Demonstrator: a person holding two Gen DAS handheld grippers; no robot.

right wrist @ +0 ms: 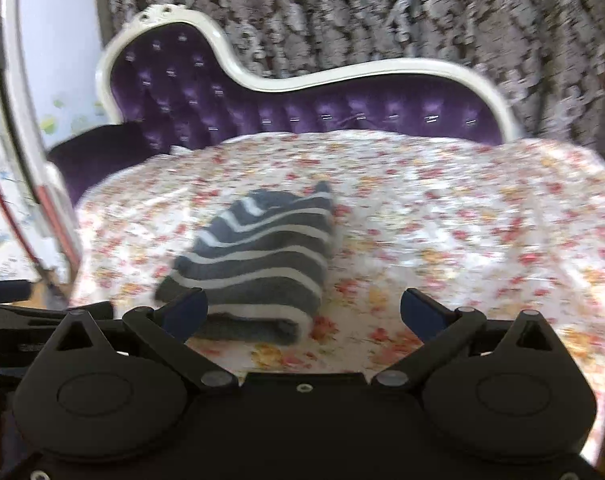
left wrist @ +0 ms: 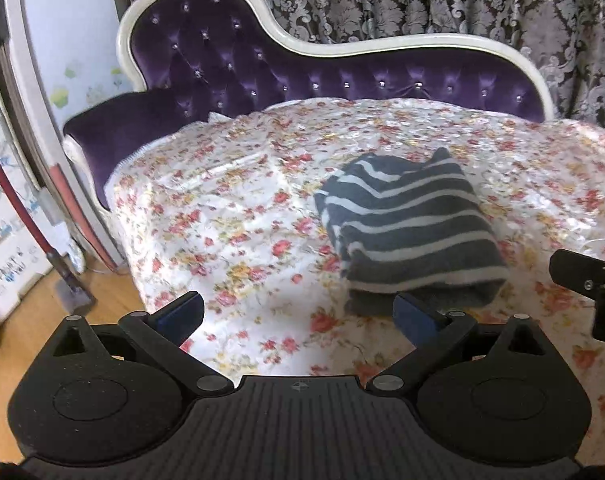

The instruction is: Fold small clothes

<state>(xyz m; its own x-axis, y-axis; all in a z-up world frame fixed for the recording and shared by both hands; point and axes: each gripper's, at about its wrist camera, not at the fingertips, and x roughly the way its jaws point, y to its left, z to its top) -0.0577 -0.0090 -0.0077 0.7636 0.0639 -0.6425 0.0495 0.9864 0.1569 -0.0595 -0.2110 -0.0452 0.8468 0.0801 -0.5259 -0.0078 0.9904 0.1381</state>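
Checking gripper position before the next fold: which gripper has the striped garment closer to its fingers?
The left gripper: its right finger overlaps the folded striped garment. The right gripper faces mostly floral cover.

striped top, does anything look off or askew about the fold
Slightly. The striped top lies folded on the floral cover, but one corner sticks up at its far edge and the left-side layers do not line up. Both grippers, left and right, are open and hold nothing.

No legible text (blurred box print)
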